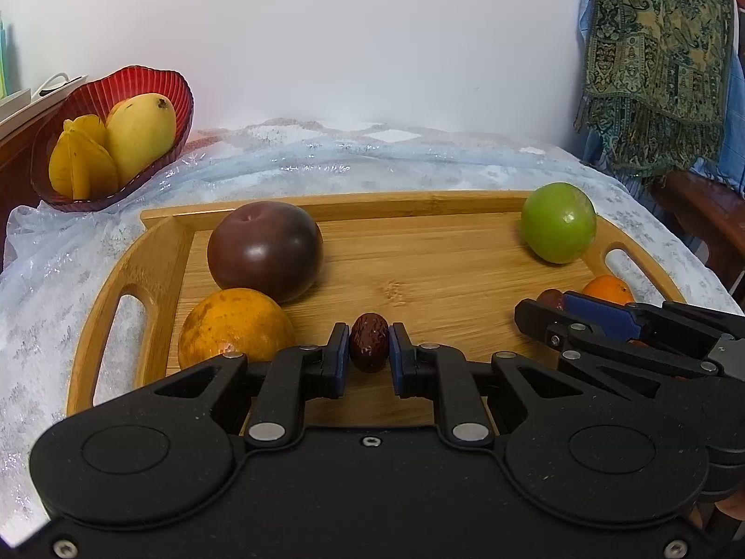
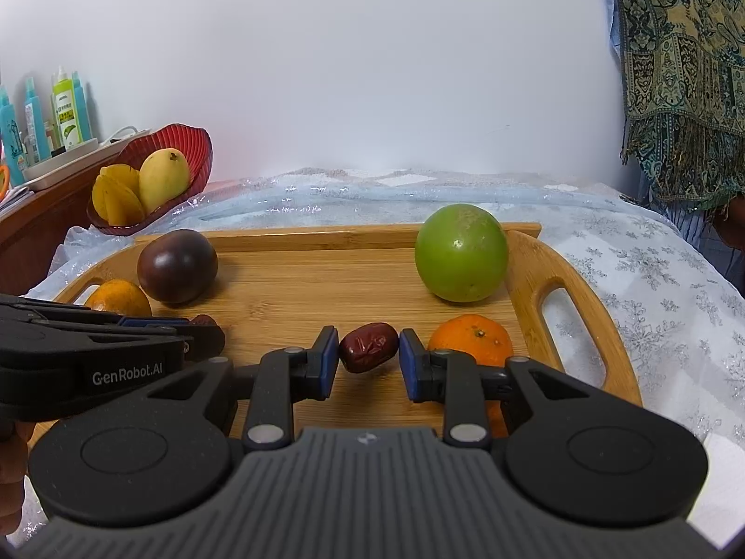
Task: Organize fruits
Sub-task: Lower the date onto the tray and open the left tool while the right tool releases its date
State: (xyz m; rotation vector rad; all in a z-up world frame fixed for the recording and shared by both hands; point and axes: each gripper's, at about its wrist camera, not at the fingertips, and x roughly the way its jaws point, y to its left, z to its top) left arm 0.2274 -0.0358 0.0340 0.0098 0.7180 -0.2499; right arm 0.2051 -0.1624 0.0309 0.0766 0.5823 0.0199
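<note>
My left gripper (image 1: pixel 369 349) is shut on a red date (image 1: pixel 369 342) just above the wooden tray (image 1: pixel 419 275). In the right wrist view my right gripper (image 2: pixel 368 354) is shut on a second red date (image 2: pixel 369 352), lying sideways between the blue pads. On the tray sit a dark purple fruit (image 1: pixel 265 251), a mottled orange (image 1: pixel 235 328), a green fruit (image 1: pixel 558 222) and a small orange (image 2: pixel 470 340). The right gripper (image 1: pixel 549 321) shows at the right of the left wrist view, and the left gripper (image 2: pixel 205 330) at the left of the right wrist view.
A red bowl (image 1: pixel 153 88) holding a mango (image 1: pixel 142 132) and a star fruit (image 1: pixel 81 163) stands at the back left, off the tray. Bottles (image 2: pixel 70 112) line a shelf at the far left. A patterned cloth (image 1: pixel 661 60) hangs at the right. A pale tablecloth (image 2: pixel 652 270) covers the table.
</note>
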